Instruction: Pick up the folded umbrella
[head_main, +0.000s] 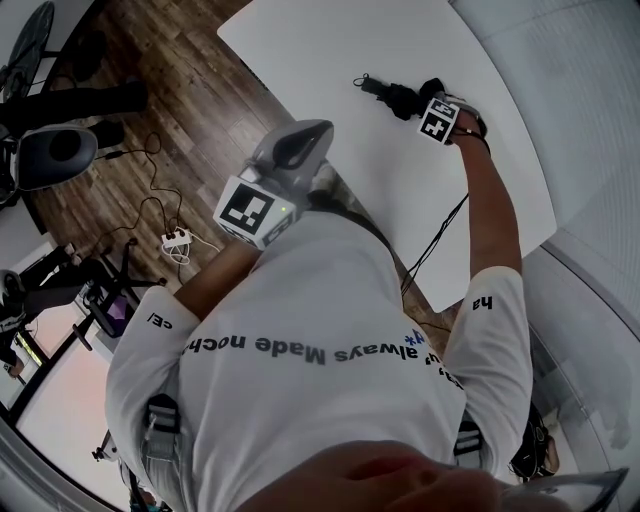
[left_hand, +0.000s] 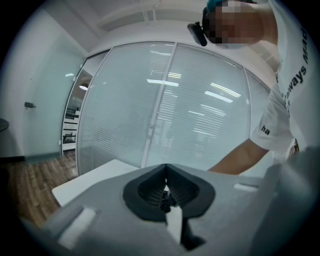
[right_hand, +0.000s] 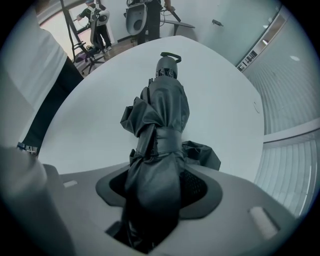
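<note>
From the head view, the folded umbrella (head_main: 393, 92) lies flat near the far edge of the white worktop (head_main: 330, 50). The right tool (head_main: 428, 108) points down onto the end of it nearest that hand. The left tool (head_main: 308, 138) hangs off the worktop's near edge, close to the person's chest.

In the left gripper view, the left tool (left_hand: 166, 187) has its jaws pressed together on nothing.

In the right gripper view, the right tool (right_hand: 155, 189) pinches the umbrella's (right_hand: 162, 110) bunched cloth just behind the strap. The handle (right_hand: 167, 64) rests on the worktop (right_hand: 220, 90) at the far end. Whether the pads reach the shaft beneath the folds is hard to tell.

A hold on cloth alone could slide when lifted. Because the grip is near one end, the handle's weight may swing the umbrella downward or twist it loose.
</note>
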